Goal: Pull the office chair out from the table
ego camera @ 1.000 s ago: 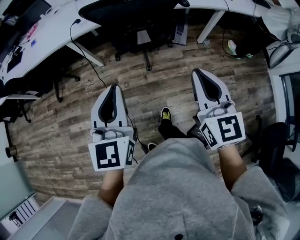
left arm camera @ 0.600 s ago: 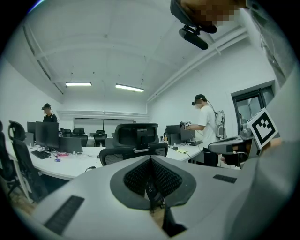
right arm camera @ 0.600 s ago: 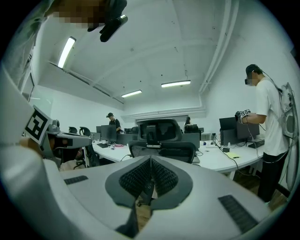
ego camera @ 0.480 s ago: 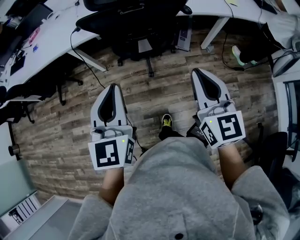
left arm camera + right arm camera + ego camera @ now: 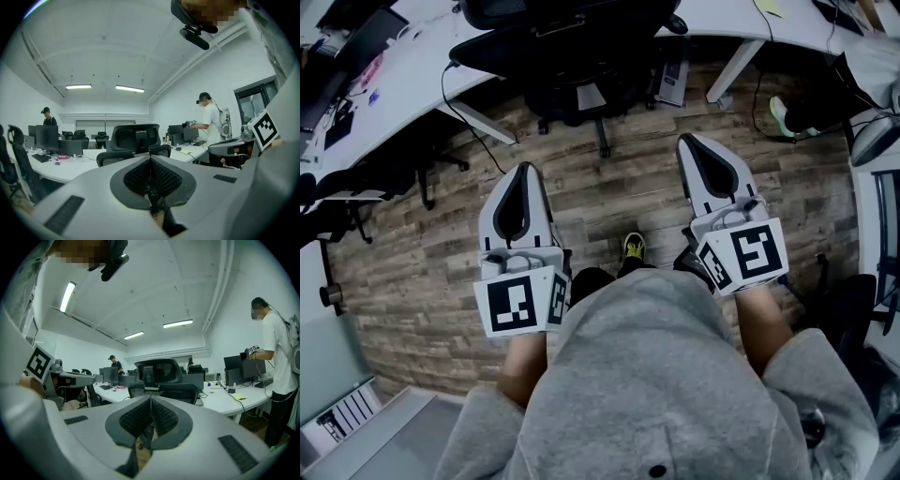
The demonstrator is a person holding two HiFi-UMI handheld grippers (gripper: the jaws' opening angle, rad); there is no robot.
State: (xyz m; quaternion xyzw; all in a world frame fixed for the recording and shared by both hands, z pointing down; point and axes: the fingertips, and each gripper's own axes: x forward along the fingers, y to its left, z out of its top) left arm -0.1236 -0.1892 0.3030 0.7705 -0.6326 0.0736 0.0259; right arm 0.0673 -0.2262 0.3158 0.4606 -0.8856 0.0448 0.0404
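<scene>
Wood-plank floor [image 5: 619, 202] lies beneath both grippers. Left gripper [image 5: 523, 171] and right gripper [image 5: 684, 142] hold their fingers pressed together, empty. Ahead of the fingers, the black office chair [image 5: 581, 47] sits tucked against the white worktop [image 5: 403, 75].

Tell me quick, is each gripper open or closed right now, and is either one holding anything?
Left gripper: closed, jaws together, holding nothing.
Right gripper: closed, jaws together, holding nothing.

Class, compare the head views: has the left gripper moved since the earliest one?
Yes. The left gripper has come forward toward the office chair; the floor strip between them is shorter.
</scene>
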